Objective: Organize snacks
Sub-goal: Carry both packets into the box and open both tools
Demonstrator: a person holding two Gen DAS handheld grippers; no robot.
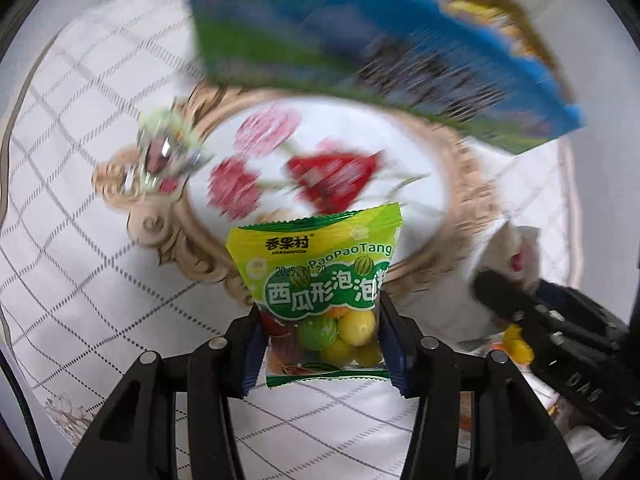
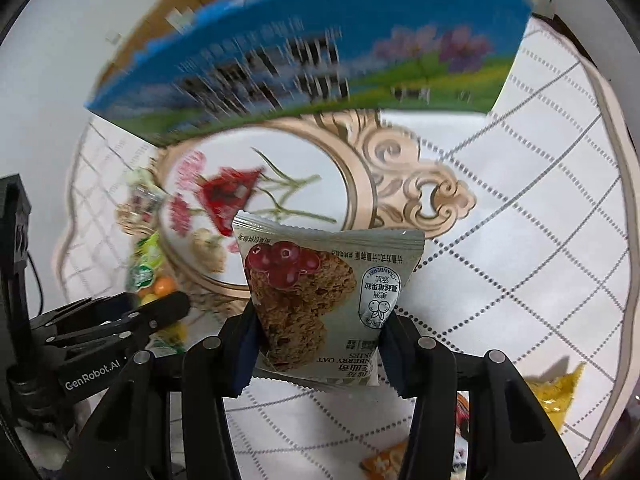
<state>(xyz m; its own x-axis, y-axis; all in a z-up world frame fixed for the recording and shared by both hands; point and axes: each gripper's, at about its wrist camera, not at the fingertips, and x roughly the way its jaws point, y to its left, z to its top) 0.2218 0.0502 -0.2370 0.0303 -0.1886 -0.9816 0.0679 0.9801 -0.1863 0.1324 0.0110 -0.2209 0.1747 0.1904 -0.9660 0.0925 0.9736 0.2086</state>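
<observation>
- Gum bag sits upright between the fingers of the left tool, which is clamped on the bag's lower half; its top seal points away from the tool toward the far side.
- Right tool grips a cookie pack the same way, print upside down, top edge pointing far.
- Both loads hang above the table, over its quilted cloth and a floral mat with a gilt-look border.
- A blue box stands at the far side, straight ahead of both tools and beyond the mat; it looks like the likely drop spot, though its opening is blurred.
- The two tools are just beside each other, about equally near the box, as far as I can judge.
- A red wrapper and a silver-green candy lie on the mat between tools and box.
- More packets, yellow and orange, lie near right.
</observation>
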